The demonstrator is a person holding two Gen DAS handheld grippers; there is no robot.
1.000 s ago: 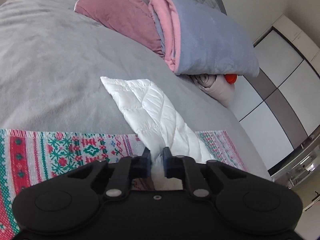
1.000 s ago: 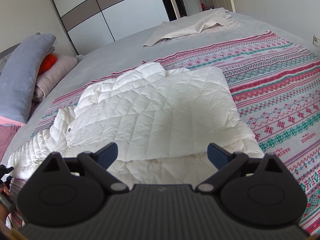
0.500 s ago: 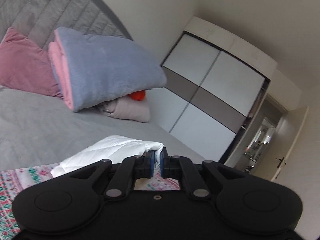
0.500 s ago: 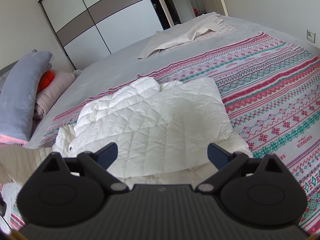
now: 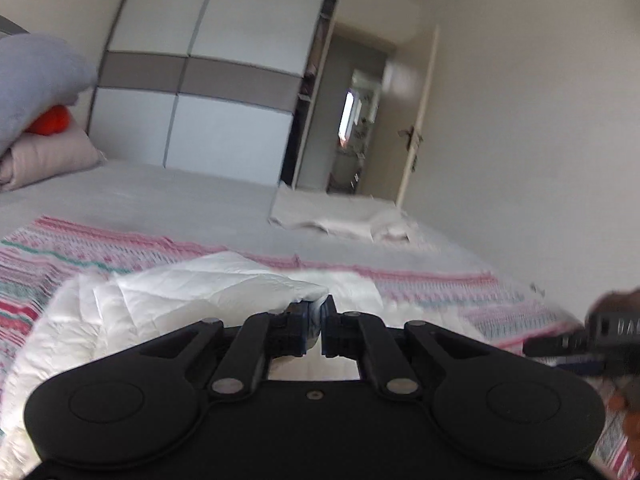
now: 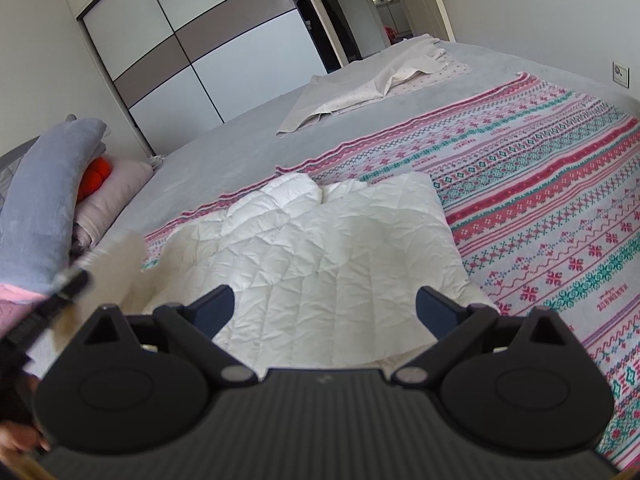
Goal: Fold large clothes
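Observation:
A white quilted jacket (image 6: 320, 264) lies partly folded on a striped patterned blanket (image 6: 540, 200) on the bed. My left gripper (image 5: 322, 320) is shut on the end of the jacket's white sleeve (image 5: 192, 296), lifted above the garment. In the right wrist view that gripper (image 6: 60, 292) shows blurred at the left edge with the pale sleeve beside it. My right gripper (image 6: 324, 304) stands open just above the jacket's near edge, nothing between its fingers. In the left wrist view it shows dimly at the right edge (image 5: 580, 340).
A beige cloth (image 6: 372, 84) lies spread on the grey bedspread (image 6: 240, 140) at the far side. Folded blankets and pillows (image 6: 44, 196) are stacked at the left. A white and grey wardrobe (image 5: 208, 92) and an open door stand beyond the bed.
My left gripper has swung and risen with the sleeve, turning from the pillows toward the wardrobe and over the jacket. The right gripper has stayed nearly still and open.

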